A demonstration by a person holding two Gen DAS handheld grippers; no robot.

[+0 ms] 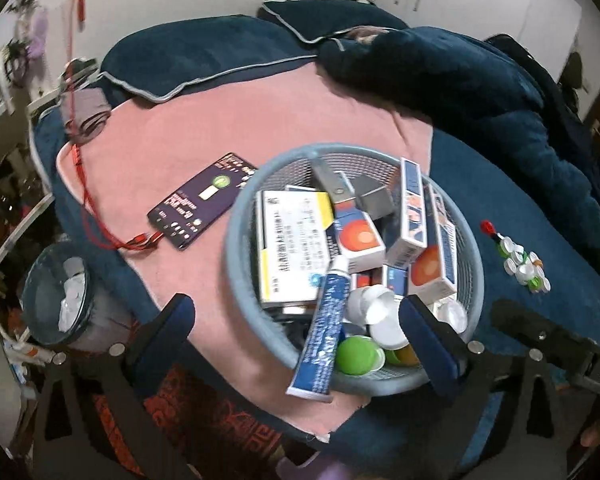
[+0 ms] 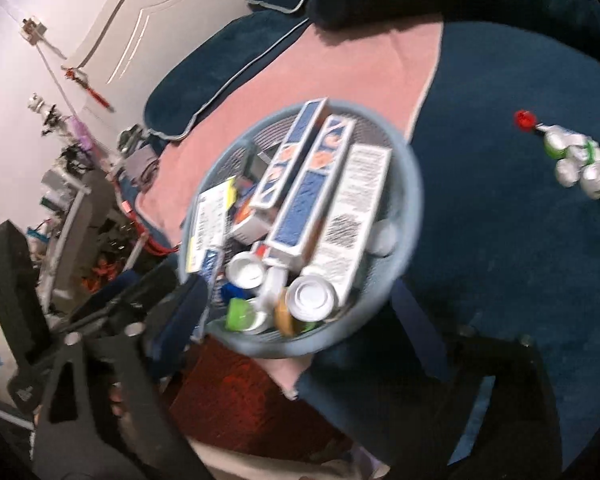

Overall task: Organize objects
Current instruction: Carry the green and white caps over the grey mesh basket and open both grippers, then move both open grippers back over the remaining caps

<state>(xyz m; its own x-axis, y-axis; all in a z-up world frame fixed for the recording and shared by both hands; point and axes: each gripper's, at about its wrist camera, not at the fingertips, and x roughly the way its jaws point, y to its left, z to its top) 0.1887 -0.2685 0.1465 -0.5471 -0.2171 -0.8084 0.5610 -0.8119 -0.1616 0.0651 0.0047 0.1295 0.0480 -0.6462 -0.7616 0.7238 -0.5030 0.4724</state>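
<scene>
**Round basket full of small things, both grippers open around it**

On the far left, beside the bed, stands a dark round waste bin (image 1: 56, 296) with white paper inside. Next comes a purple flat phone (image 1: 202, 204) with a red cable (image 1: 96, 208), lying on the pink soft towel (image 1: 172, 136).

In the middle sits the pale blue round mesh basket (image 1: 236, 216), partly on the towel and partly on the dark blue plush blanket (image 1: 512, 208). It holds white and yellow cardboard medicine boxes (image 1: 294, 240), blue and orange boxes (image 1: 412, 212), a blue and white tube (image 1: 320, 332) leaning over the near rim, and white and green plastic caps (image 1: 364, 340).

The left gripper (image 1: 300, 320) stands wide open and holds nothing; its right finger is over the near rim, the left one outside it. The right gripper (image 2: 300, 304) is also wide open and empty, with the near side of the basket between its fingers.

On the right, well apart, lies a small heap of white and green bottle caps (image 1: 520, 264).

I judge the basket stiff but light, and the loose load can shift or spill if it tilts. The smooth rim is the best place to grasp, one gripper at each side. The tube is soft and should be taken at its middle.
</scene>
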